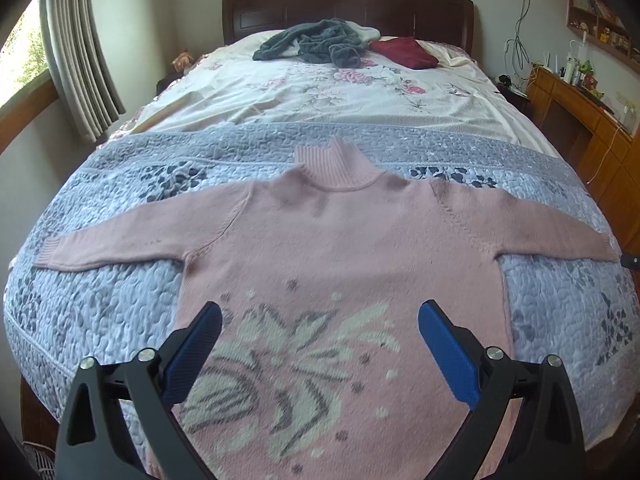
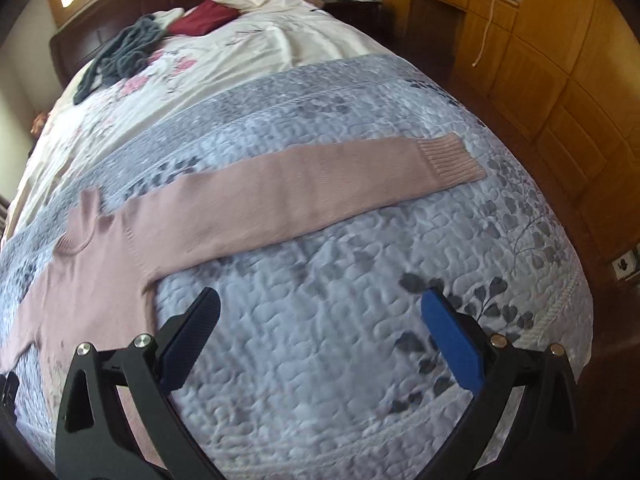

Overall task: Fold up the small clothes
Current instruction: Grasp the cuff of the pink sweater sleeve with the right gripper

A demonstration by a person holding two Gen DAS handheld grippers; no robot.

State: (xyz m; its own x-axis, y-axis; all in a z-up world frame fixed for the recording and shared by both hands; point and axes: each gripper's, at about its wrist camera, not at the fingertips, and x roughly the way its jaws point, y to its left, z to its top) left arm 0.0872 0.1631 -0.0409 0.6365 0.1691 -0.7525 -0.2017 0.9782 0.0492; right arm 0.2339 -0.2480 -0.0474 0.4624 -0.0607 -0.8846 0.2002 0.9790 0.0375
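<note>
On the bed (image 1: 320,92), a pink sweater (image 1: 340,240) lies flat across the grey quilt (image 1: 100,300), sleeves spread toward both edges. We hold our left hand-held gripper (image 1: 320,320) spread wide over its hem, our right hand-held gripper (image 2: 320,316) spread wide over bare quilt beside it.

Left gripper (image 1: 320,320): we see two black arms, each forked with a triangular cut-out.
Left fingers (image 1: 448,354): we see flat blue pads with a fine ribbed texture.
Left screws (image 1: 495,353): we count four round silver heads, two on each arm.
Right gripper (image 2: 320,312): we see the same black frame and blue pads.
Right screws (image 2: 498,340): we count four silver heads.
</note>
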